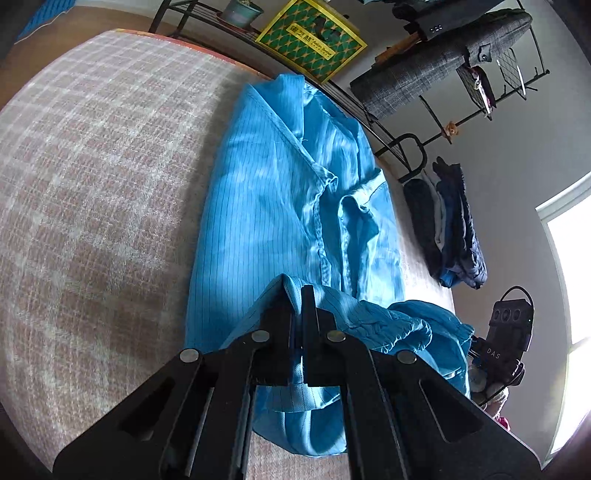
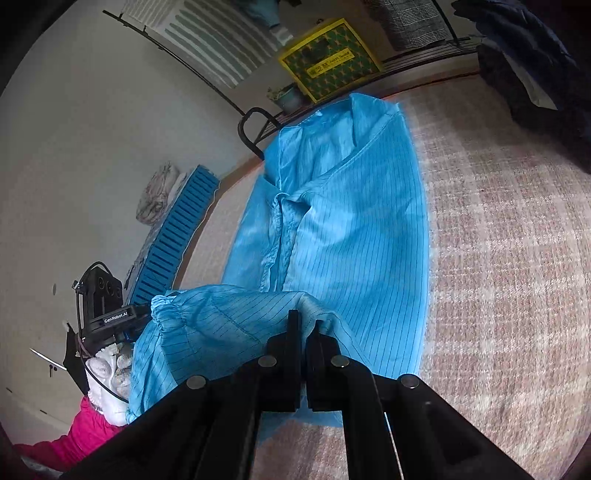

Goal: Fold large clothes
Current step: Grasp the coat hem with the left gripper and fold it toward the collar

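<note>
A large blue pinstriped garment (image 1: 266,206) lies lengthwise on the plaid-covered bed (image 1: 92,184), collar at the far end. My left gripper (image 1: 298,295) is shut on its near hem and holds that edge lifted above the bed. In the right wrist view the same garment (image 2: 351,221) stretches away from me. My right gripper (image 2: 306,321) is shut on the near hem too, with a gathered cuffed sleeve (image 2: 192,317) bunched to its left. Each view shows the other gripper (image 1: 509,332) (image 2: 107,306) at the side.
A yellow and green box (image 1: 314,40) and a potted plant (image 1: 242,13) sit on a black metal rack beyond the bed. A grey checked jacket (image 1: 443,70) hangs on the rack. Dark folded clothes (image 1: 450,229) lie at the bed's right edge. A blue slatted crate (image 2: 173,236) leans by the wall.
</note>
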Motion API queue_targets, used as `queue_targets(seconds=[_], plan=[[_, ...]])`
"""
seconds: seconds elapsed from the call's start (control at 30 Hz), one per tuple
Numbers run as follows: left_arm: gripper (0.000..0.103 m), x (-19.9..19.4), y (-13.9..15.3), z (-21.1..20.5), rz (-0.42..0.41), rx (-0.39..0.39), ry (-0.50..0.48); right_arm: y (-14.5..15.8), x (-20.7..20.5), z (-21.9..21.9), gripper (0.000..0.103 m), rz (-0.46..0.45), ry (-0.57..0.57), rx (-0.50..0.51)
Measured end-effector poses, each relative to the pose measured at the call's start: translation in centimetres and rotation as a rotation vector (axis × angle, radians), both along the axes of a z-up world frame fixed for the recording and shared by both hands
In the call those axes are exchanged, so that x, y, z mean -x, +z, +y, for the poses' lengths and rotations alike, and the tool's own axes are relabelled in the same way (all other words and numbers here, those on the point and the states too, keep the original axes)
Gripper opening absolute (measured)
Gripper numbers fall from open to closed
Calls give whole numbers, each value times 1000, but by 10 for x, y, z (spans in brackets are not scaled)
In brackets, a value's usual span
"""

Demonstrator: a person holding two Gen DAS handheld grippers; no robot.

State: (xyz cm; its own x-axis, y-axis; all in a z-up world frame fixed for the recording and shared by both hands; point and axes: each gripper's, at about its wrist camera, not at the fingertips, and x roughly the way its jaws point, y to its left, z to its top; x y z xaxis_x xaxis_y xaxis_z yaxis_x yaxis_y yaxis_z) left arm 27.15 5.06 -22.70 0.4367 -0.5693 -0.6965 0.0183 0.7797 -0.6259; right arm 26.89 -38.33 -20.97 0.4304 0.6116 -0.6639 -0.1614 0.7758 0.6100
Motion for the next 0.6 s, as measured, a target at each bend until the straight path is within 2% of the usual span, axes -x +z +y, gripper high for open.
queue_targets(seconds=[0.2, 0.3, 0.4, 0.43, 0.47, 0.53, 0.6], plan=[[0, -18, -28, -1, 38, -19, 13, -29, -18, -4, 0, 55, -27, 17], [0, -23, -36, -5, 43, -45, 3, -36, -22, -2, 0, 69, -25, 64], [0, -24, -37, -4, 44, -45, -1, -36, -23, -1, 7, 68, -12, 89], [5, -23, -36, -3, 47, -45, -3, -34, -21, -2, 17, 65, -10, 84], [15, -22, -34, -1, 47, -37, -5, -31, -19, -4, 30, 57, -12, 73], [26, -19, -26, 3, 29, -16, -3, -23, -12, -11, 34, 38, -11, 51], [28, -11, -15, 7, 2, -12, -8, -14, -3, -17, 34, 22, -9, 47]])
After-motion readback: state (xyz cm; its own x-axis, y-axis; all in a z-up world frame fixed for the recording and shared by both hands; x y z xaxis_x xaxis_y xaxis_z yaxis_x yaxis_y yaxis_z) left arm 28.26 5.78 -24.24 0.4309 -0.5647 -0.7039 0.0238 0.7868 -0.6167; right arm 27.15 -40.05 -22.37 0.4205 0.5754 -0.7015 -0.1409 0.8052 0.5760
